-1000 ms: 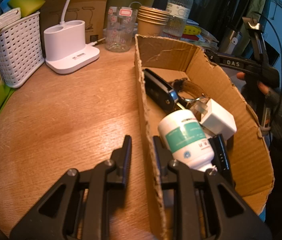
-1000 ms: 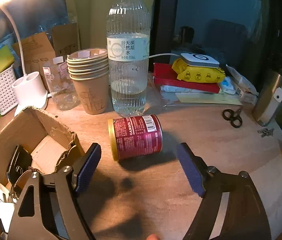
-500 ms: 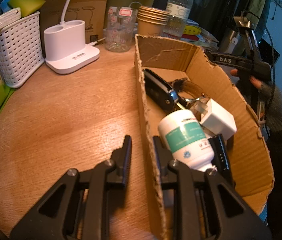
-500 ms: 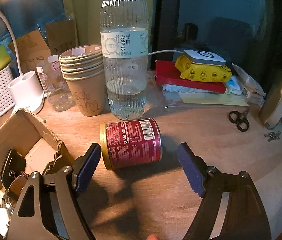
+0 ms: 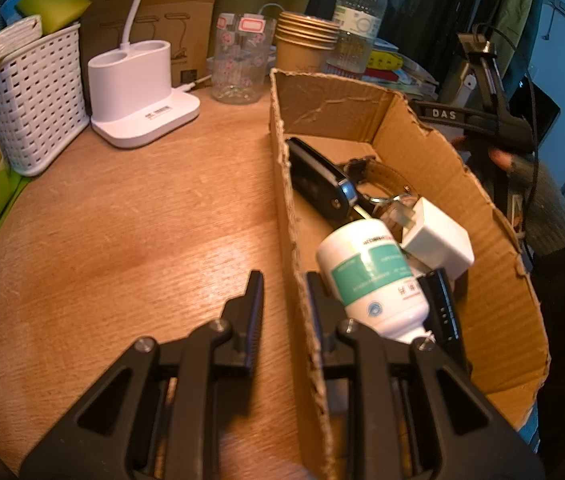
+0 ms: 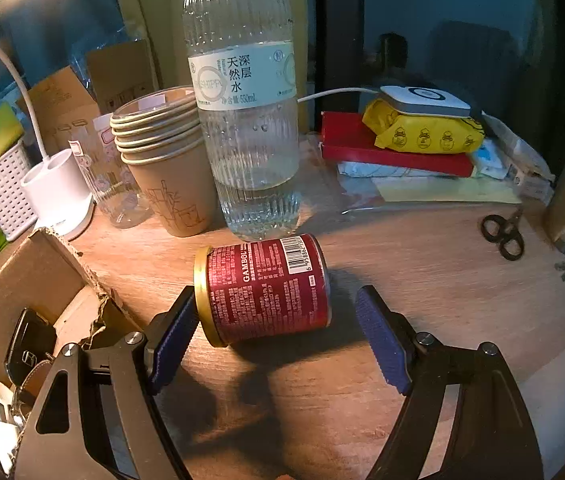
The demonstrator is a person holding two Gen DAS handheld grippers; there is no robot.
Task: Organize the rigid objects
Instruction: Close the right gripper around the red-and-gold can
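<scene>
Red can (image 6: pixel 266 286) lies sideways on the table (image 6: pixel 422 280) between our right gripper's (image 6: pixel 278 334) wide jaws, apparently untouched; our left gripper (image 5: pixel 284 312) clamps the cardboard box's (image 5: pixel 494 280) wall, steadying it for loading.

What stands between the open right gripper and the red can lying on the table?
Nothing visible does. The right gripper is open, with the red can lying on its side between the fingers. The left finger is at the can's gold rim; the right one stands apart. The water bottle is behind the can.
</scene>
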